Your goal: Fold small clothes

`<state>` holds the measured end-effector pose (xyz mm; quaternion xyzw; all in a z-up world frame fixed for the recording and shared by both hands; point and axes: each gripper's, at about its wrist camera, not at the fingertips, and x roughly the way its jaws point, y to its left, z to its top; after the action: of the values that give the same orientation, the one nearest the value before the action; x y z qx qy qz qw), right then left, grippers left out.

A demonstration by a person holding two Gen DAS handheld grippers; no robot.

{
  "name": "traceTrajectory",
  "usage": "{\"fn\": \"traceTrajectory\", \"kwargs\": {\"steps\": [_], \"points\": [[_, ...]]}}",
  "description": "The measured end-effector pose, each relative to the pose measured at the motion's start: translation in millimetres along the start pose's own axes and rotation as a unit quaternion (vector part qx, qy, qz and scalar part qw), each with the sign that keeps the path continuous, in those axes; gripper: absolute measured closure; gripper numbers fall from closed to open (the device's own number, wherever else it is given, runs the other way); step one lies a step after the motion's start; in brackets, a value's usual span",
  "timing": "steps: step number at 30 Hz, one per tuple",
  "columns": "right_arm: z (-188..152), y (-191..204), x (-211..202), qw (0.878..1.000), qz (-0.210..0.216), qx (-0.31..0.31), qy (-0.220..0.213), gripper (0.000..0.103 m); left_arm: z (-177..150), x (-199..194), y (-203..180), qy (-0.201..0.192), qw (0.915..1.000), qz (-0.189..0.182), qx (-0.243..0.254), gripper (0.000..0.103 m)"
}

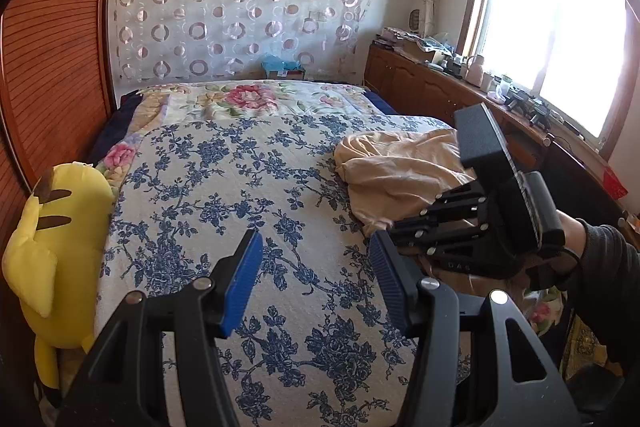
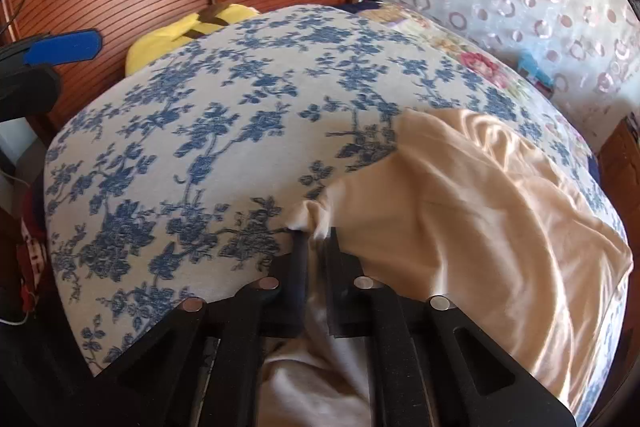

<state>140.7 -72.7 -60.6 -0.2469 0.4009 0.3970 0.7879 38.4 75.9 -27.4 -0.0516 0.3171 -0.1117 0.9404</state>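
A crumpled beige garment (image 1: 394, 165) lies on the right side of the bed with the blue flower blanket (image 1: 224, 195). My left gripper (image 1: 316, 279) is open and empty, held above the blanket left of the garment. My right gripper (image 2: 316, 239) is shut on a bunched edge of the beige garment (image 2: 472, 219), which spreads rumpled to the right and hangs below the jaws. The right gripper's body (image 1: 480, 227) shows in the left wrist view at the garment's near edge. A blue fingertip (image 2: 64, 47) of the left gripper shows at the far left.
A yellow plush toy (image 1: 60, 251) lies at the bed's left edge against the wooden slatted wardrobe (image 1: 56, 47). A pink flower quilt (image 1: 248, 99) covers the bed's head. A wooden cabinet (image 1: 432, 83) with clutter runs under the window on the right.
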Motion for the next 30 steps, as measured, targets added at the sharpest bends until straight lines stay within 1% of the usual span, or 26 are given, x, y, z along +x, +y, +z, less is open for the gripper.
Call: {"fn": "traceTrajectory", "kwargs": {"steps": [1,2,4,5,8,9,10,11,13,15,16,19,21,22,24,25,26,28,30], "points": [[0,-3,-3,1.0,-0.001,0.001,-0.006,0.1,0,0,-1,0.0,1.0,0.0,0.001,0.048],[1,-7,-11,1.0,-0.019,0.003,-0.019,0.1,-1,0,-1,0.0,1.0,-0.001,0.002,0.048],[5,-20,-32,0.998,-0.032,0.017,-0.051,0.1,-1,2,-3,0.002,1.0,-0.003,0.002,0.048],[9,-32,-50,0.996,-0.045,0.029,-0.075,0.1,-1,2,-3,0.002,1.0,-0.003,0.002,0.048],[18,-68,-86,0.989,-0.084,0.054,-0.112,0.1,-1,3,-5,0.002,1.0,-0.007,0.004,0.048],[21,-85,-99,0.985,-0.107,0.064,-0.123,0.1,-1,3,-6,0.002,1.0,-0.008,0.004,0.048],[23,-97,-106,0.982,-0.12,0.07,-0.128,0.1,0,3,-7,0.002,0.9999,-0.009,0.005,0.048],[25,-118,-116,0.978,-0.139,0.083,-0.131,0.1,0,3,-7,0.002,0.9999,-0.01,0.005,0.048],[26,-146,-126,0.971,-0.171,0.102,-0.131,0.1,-1,4,-9,0.003,0.9999,-0.012,0.006,0.048],[25,-179,-129,0.964,-0.204,0.122,-0.123,0.1,-1,6,-11,0.005,0.9999,-0.014,0.008,0.048],[24,-198,-127,0.959,-0.223,0.135,-0.113,0.1,-2,6,-11,0.006,0.9998,-0.015,0.009,0.048],[13,-241,-114,0.945,-0.259,0.182,-0.081,0.1,-3,10,-15,0.01,0.9997,-0.018,0.012,0.048],[6,-260,-103,0.943,-0.256,0.204,-0.059,0.099,-4,12,-20,0.014,0.9996,-0.021,0.016,0.048],[2,-265,-99,0.942,-0.256,0.21,-0.05,0.098,-5,14,-22,0.015,0.9995,-0.021,0.018,0.048],[-9,-266,-96,0.936,-0.273,0.215,-0.048,0.086,-6,17,-26,0.018,0.9993,-0.024,0.02,0.048],[-14,-265,-98,0.935,-0.275,0.219,-0.049,0.068,-6,18,-28,0.02,0.9992,-0.026,0.022,0.048],[-22,-263,-101,0.934,-0.273,0.223,-0.051,0.057,-6,19,-31,0.021,0.9991,-0.027,0.024,0.048],[-35,-256,-111,0.936,-0.261,0.227,-0.062,0.057,-7,21,-37,0.02,0.9989,-0.032,0.027,0.048],[-53,-239,-125,0.944,-0.238,0.217,-0.074,0.057,-8,24,-44,0.021,0.9987,-0.037,0.029,0.048]]}}
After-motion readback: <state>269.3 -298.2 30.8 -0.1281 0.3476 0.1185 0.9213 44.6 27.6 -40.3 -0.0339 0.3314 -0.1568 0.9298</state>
